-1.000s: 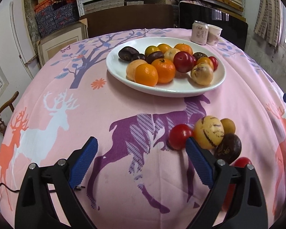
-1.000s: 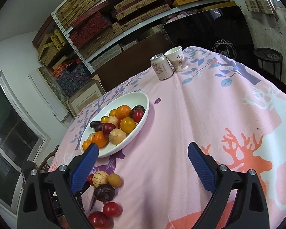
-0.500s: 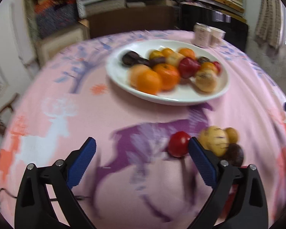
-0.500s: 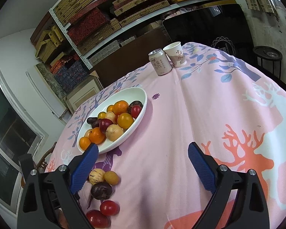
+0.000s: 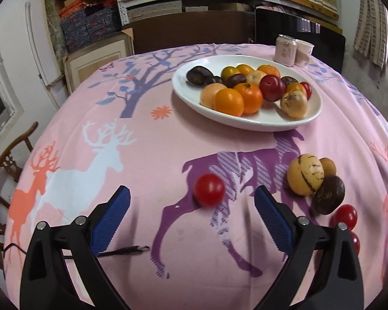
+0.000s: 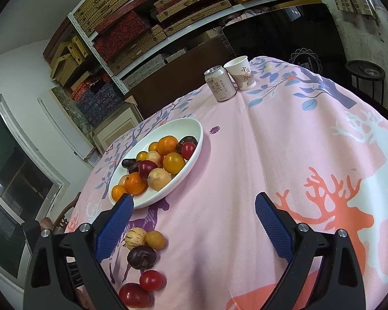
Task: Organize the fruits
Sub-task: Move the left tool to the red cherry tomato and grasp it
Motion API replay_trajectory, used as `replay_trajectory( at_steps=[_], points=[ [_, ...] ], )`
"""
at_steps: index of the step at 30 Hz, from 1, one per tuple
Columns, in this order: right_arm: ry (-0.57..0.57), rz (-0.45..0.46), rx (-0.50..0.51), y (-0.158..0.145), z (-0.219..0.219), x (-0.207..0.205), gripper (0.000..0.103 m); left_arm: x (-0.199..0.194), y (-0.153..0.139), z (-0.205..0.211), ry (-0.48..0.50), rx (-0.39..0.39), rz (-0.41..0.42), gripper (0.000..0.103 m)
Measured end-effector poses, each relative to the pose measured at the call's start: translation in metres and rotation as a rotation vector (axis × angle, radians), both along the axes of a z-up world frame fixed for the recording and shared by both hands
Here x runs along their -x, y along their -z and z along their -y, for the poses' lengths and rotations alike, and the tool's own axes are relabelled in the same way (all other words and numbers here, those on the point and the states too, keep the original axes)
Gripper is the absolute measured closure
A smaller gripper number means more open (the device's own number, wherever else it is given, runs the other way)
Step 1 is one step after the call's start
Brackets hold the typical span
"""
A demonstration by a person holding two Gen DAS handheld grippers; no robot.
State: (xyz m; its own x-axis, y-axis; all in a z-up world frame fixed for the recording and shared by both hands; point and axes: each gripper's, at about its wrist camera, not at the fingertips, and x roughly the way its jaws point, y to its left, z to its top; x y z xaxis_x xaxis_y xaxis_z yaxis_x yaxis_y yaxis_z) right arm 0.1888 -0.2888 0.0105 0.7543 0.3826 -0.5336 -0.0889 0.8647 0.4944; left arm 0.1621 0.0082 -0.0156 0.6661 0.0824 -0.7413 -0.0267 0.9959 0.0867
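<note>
A white oval plate [image 5: 248,122] [image 6: 191,134] holds several oranges, plums and dark fruits. In the left wrist view a red tomato [image 5: 209,190] lies alone on the pink cloth, just ahead of my open left gripper [image 5: 192,213] and between its blue pads. To its right sit a striped yellow melon [image 5: 305,174], a small tan fruit [image 5: 328,165], a dark brown fruit [image 5: 329,195] and a second tomato [image 5: 346,217]. The right gripper [image 6: 194,223] hovers open over bare cloth, the same loose fruits [image 6: 141,257] below its left finger.
A pink drink can [image 5: 285,50] [image 6: 219,84] and a paper cup [image 5: 303,53] [image 6: 241,76] stand at the table's far edge. A wooden chair [image 5: 10,160] stands beside the table on the left. Shelves of boxes fill the back wall. A thin cable [image 5: 121,250] lies by the left fingers.
The left gripper has swung right and nearer, so the red tomato now sits apart from the other loose fruits, between its fingers. The right gripper shifted slightly; both stay open.
</note>
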Motion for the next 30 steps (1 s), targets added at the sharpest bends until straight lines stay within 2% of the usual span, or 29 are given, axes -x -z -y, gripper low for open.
replay_trajectory(
  at_steps=[1,3,4,9,14,20,21,24,30],
  points=[
    [-0.002,-0.002,0.002,0.0,0.0,0.0,0.007,-0.001,0.0,-0.001,0.005,0.018,-0.002,0.009],
    [-0.005,-0.007,0.004,0.0,-0.001,-0.001,0.007,0.002,0.0,-0.002,0.017,0.048,-0.001,0.025],
    [-0.005,-0.009,0.004,0.0,-0.001,-0.001,0.007,0.002,0.001,-0.001,0.032,0.063,-0.014,0.027],
    [-0.005,-0.017,0.002,0.001,-0.001,-0.002,0.007,0.004,0.007,0.007,0.063,0.065,-0.041,0.031],
    [-0.011,-0.017,0.007,0.002,-0.002,-0.002,0.007,0.0,0.011,0.005,0.072,0.105,-0.069,0.046],
    [-0.011,-0.021,0.017,0.002,-0.003,-0.002,0.007,-0.006,0.011,0.008,0.083,0.126,-0.07,0.047],
    [-0.01,-0.021,0.017,0.002,-0.003,-0.002,0.007,-0.006,0.012,0.009,0.086,0.121,-0.074,0.054],
    [-0.009,-0.027,0.018,0.004,-0.004,-0.003,0.007,-0.005,0.014,0.012,0.107,0.128,-0.089,0.061],
    [-0.014,-0.036,0.028,0.007,-0.006,-0.004,0.007,-0.006,0.014,0.012,0.107,0.129,-0.086,0.062]
  ],
)
